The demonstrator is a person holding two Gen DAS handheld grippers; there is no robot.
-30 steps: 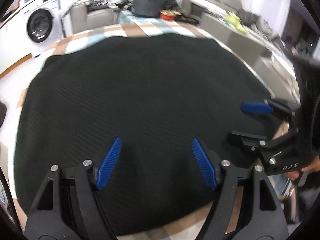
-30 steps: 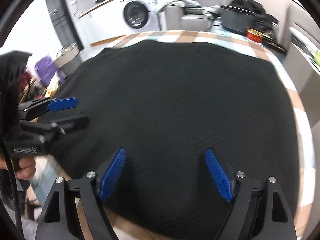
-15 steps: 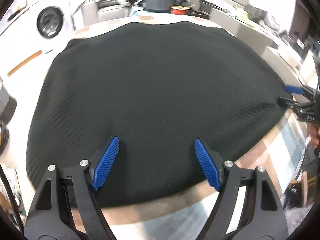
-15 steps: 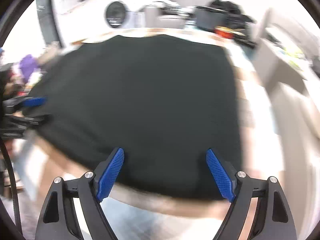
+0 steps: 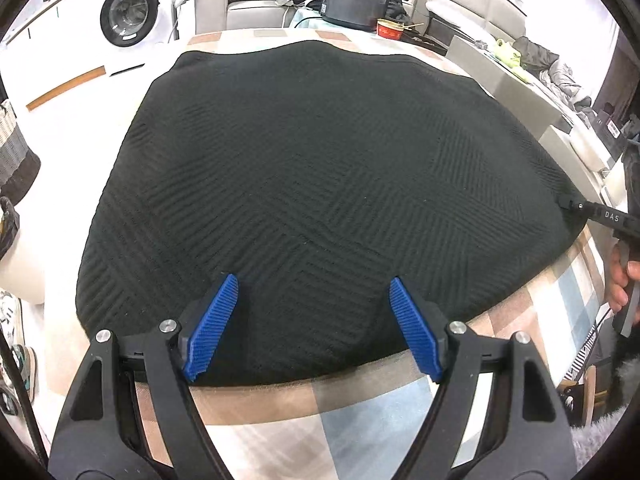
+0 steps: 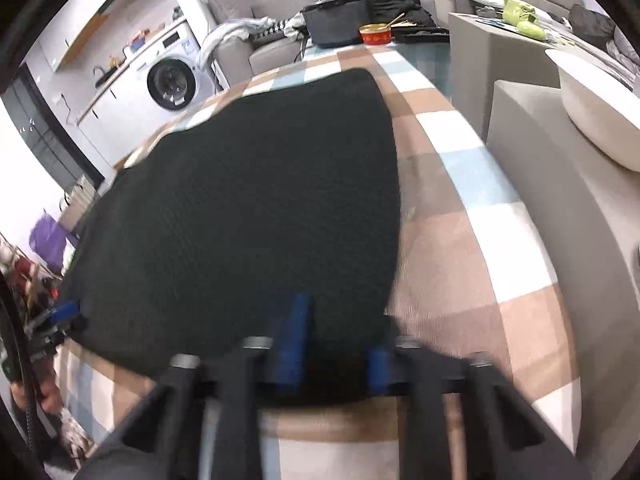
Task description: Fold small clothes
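A large black ribbed knit garment (image 5: 312, 184) lies flat on the checked tablecloth (image 5: 360, 412). My left gripper (image 5: 312, 328) is open, its blue pads over the garment's near edge. In the right wrist view the garment (image 6: 248, 208) fills the left and middle. My right gripper (image 6: 334, 344) is blurred at the garment's near right corner; its blue pads stand close together with dark cloth between them, though the blur hides whether they clamp it. The right gripper's tip also shows in the left wrist view (image 5: 576, 206) at the garment's right edge.
A black pot (image 5: 354, 4) and a red bowl (image 5: 390, 30) stand at the table's far end. A washing machine (image 5: 128, 14) is at the back left. A grey sofa and white cushion (image 6: 592, 120) lie right of the table. A basket (image 5: 16, 156) stands on the left.
Both grippers have drawn apart along the garment's near edge, left toward its left corner, right toward its right corner. The right gripper's pads have closed from wide open to nearly together.
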